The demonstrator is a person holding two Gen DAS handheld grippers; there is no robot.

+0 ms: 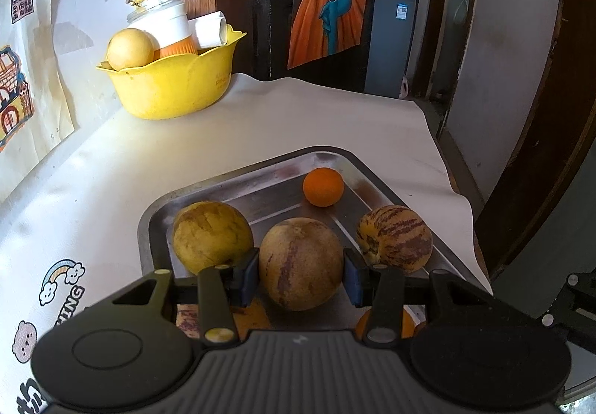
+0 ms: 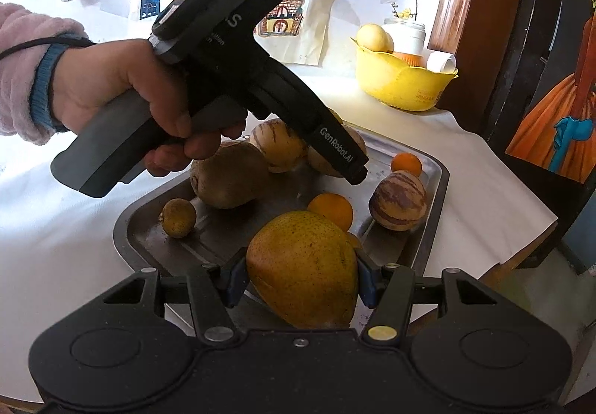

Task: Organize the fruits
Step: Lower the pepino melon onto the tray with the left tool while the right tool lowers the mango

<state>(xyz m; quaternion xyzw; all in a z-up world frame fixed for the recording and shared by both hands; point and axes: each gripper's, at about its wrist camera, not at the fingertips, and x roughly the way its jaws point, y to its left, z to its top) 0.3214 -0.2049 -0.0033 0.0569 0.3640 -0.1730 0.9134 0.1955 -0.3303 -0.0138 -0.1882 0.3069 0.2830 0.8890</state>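
A steel tray (image 1: 268, 190) on the white table holds several fruits. My left gripper (image 1: 301, 265) is shut on a round tan melon with a purple streak (image 1: 301, 246); both blue pads press its sides. Beside it lie a yellow melon (image 1: 212, 237), a striped melon (image 1: 395, 239) and a small orange (image 1: 323, 187). My right gripper (image 2: 301, 276) is shut on a large yellow-green mango (image 2: 301, 257) at the near end of the tray (image 2: 436, 190). Whether either fruit is off the tray floor I cannot tell.
A yellow bowl (image 1: 175, 86) with a yellow fruit (image 1: 130, 49) and a white jar stands at the back by the wall. A hand (image 2: 123, 90) holds the left gripper's body (image 2: 260, 86) over the tray. A brown fruit (image 2: 229, 175), a small round fruit (image 2: 178, 217) and an orange (image 2: 331, 211) lie near the mango.
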